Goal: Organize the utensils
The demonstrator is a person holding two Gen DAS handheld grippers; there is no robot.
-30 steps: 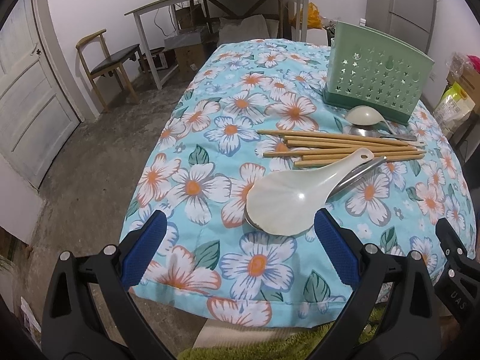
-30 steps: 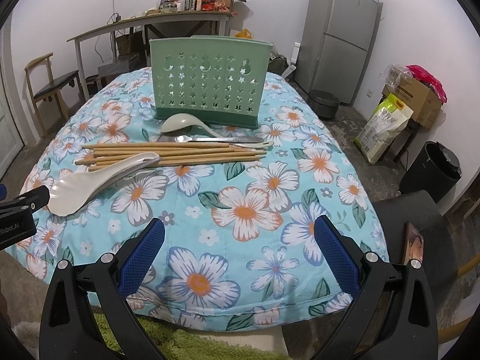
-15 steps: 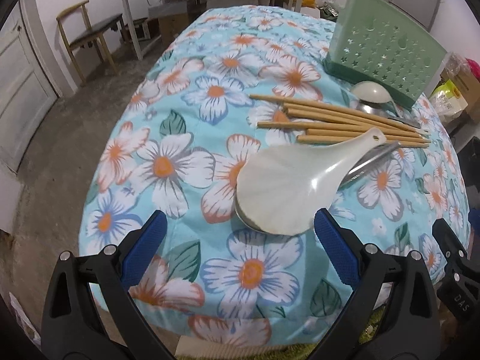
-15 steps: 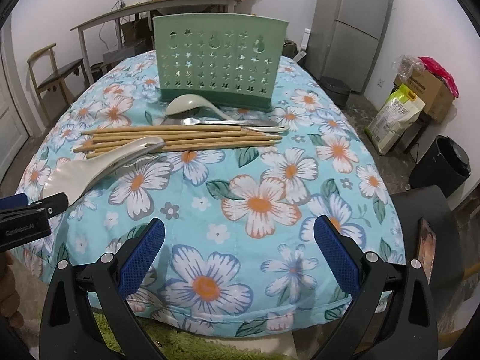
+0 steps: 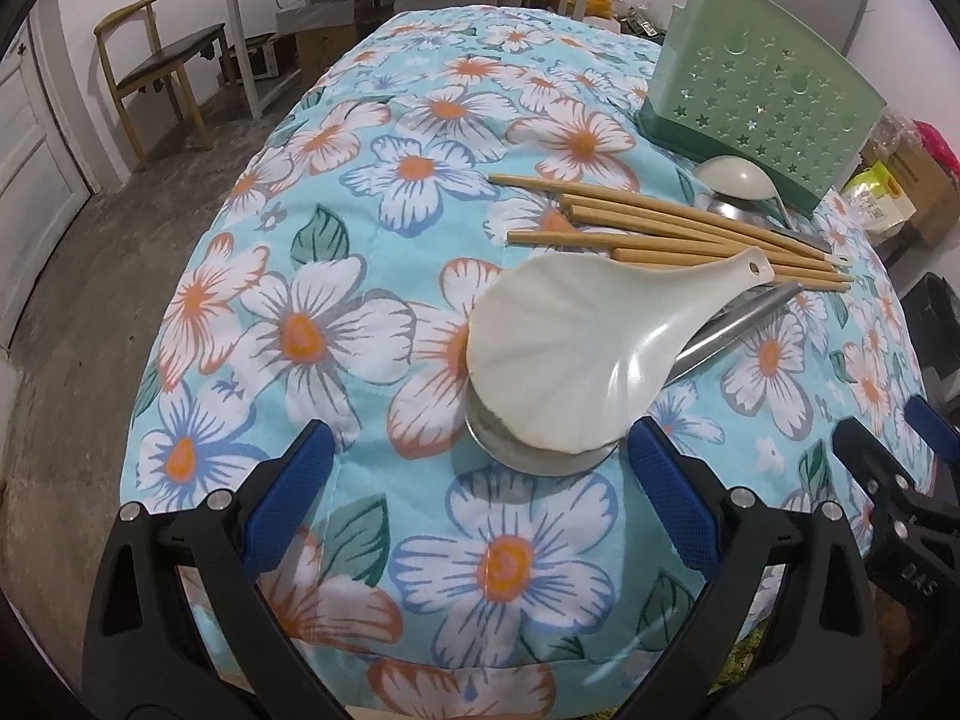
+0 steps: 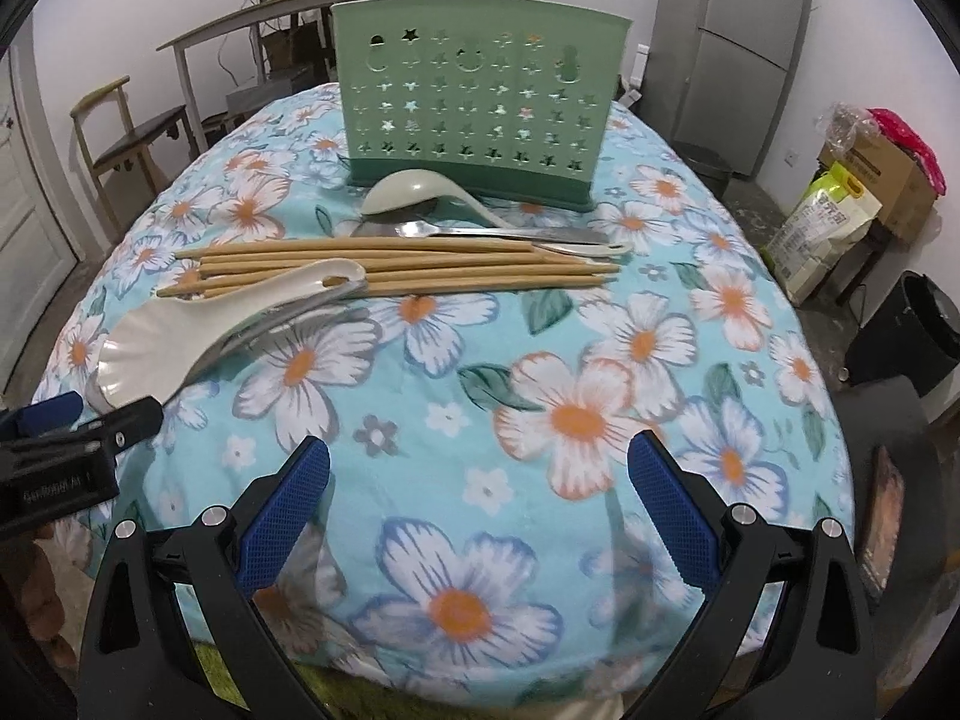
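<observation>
A white rice paddle [image 5: 576, 348] [image 6: 198, 324] lies on the flowered tablecloth [image 5: 336, 324], resting on top of a metal ladle [image 5: 540, 450]. Several bamboo chopsticks [image 5: 672, 234] [image 6: 420, 267] lie side by side behind it. A pale green spoon [image 5: 735, 177] [image 6: 414, 195] and a metal spoon [image 6: 498, 232] lie in front of the green perforated utensil holder [image 5: 762, 96] [image 6: 474, 108]. My left gripper [image 5: 480, 480] is open just short of the paddle's wide end. My right gripper [image 6: 480, 498] is open over bare cloth, well short of the chopsticks.
The table is rounded, its near edge right under both grippers. A wooden chair [image 5: 162, 66] and a long desk [image 6: 312, 6] stand at the back left. A fridge [image 6: 738, 42], boxes and a black bin [image 6: 918, 330] stand to the right.
My left gripper has moved forward and tilted down toward the rice paddle, which now looms larger. My right gripper has edged forward a little. Both stay open.
</observation>
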